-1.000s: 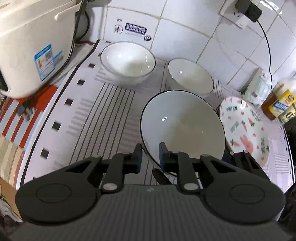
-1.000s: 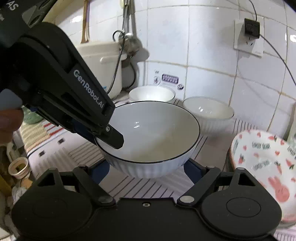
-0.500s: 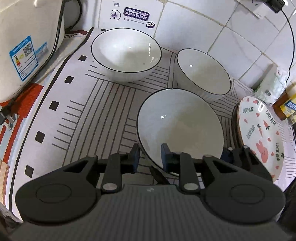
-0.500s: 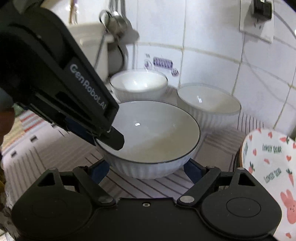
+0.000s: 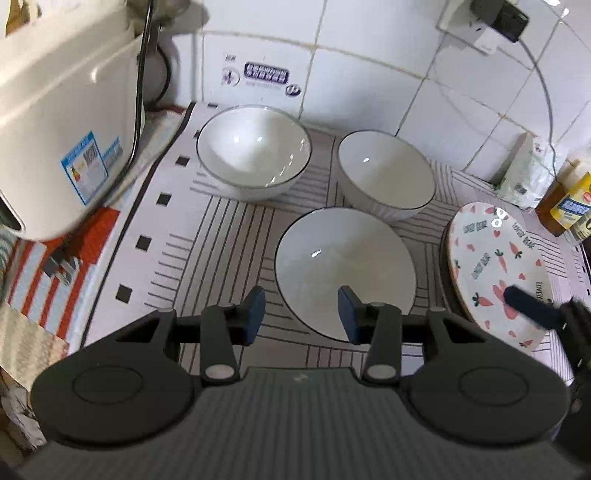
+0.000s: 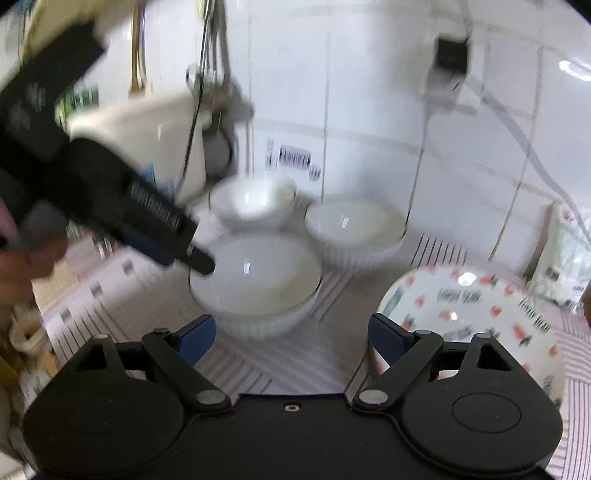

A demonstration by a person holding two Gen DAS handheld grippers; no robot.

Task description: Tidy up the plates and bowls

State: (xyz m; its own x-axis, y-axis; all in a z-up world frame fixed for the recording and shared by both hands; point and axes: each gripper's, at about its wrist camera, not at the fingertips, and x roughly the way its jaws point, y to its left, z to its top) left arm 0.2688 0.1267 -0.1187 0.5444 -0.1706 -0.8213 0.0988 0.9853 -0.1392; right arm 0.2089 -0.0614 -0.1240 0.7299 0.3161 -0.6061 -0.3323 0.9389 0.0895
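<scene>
Three white bowls with dark rims stand on the striped mat (image 5: 207, 236): a near bowl (image 5: 343, 269), a back left bowl (image 5: 253, 149) and a back right bowl (image 5: 386, 175). A patterned plate (image 5: 491, 258) with rabbits and carrots lies at the right. My left gripper (image 5: 301, 314) is open, its right finger over the near bowl's rim, its left finger outside. My right gripper (image 6: 291, 336) is open and empty, just in front of the near bowl (image 6: 255, 284) and next to the plate (image 6: 480, 314). The right wrist view is blurred.
A white rice cooker (image 5: 62, 122) stands at the left with its cord. Bottles (image 5: 570, 206) and a white packet (image 5: 524, 173) stand at the right against the tiled wall. A wall socket with a plug (image 5: 498, 18) is above.
My left gripper has opened and let go of the near bowl, which now rests on the mat. Both grippers have pulled back; the right one no longer spans the bowl.
</scene>
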